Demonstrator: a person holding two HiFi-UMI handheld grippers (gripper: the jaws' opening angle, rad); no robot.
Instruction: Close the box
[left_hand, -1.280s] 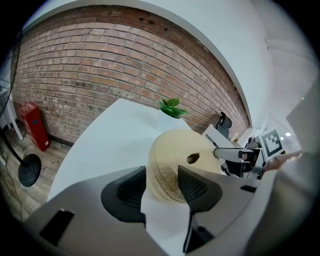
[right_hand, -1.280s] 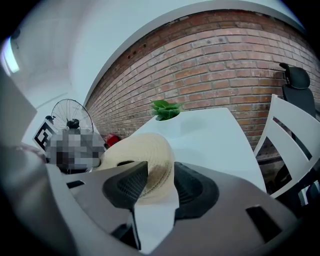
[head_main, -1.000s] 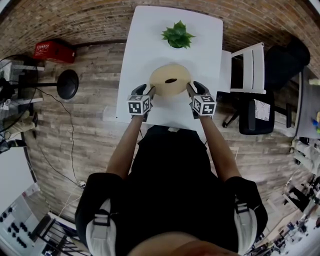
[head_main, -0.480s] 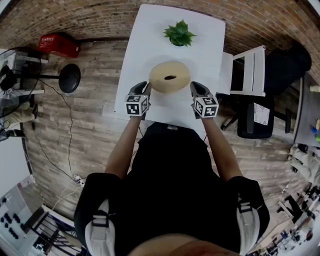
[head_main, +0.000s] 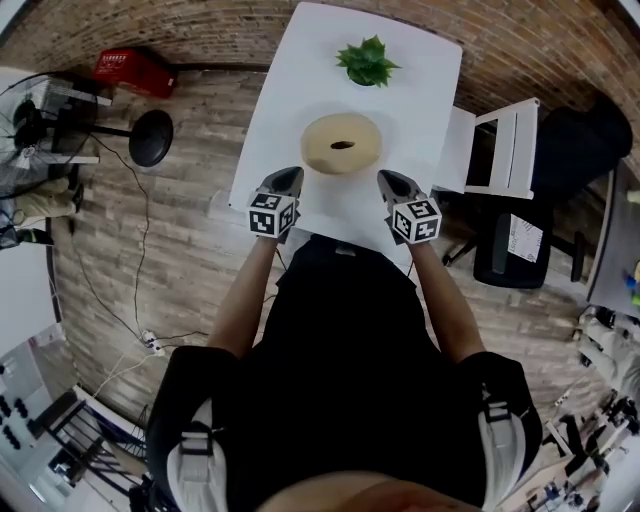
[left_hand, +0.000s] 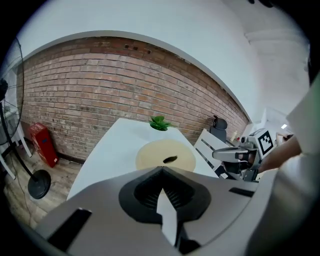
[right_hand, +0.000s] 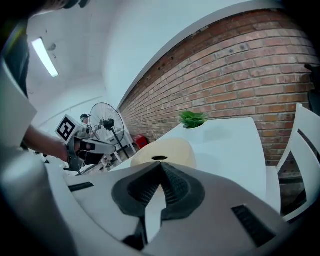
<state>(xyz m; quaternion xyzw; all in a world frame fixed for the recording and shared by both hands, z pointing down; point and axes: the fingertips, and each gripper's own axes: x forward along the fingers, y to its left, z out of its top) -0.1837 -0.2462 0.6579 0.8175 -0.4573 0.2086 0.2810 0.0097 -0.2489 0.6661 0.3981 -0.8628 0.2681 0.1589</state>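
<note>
The box (head_main: 342, 144) was pale straw-beige with a dark spot on top, the table (head_main: 290, 100) white, the plant (head_main: 367, 60) green, the brick wall (left_hand: 100, 75) reddish-brown; the left gripper (head_main: 285, 179) and right gripper (head_main: 392, 183) carried black-and-white marker cubes

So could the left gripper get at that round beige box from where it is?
Probably yes. Only bare white table lies between the left gripper and the round box just ahead. Its jaws have just closed on nothing, so they would need to open first.
</note>
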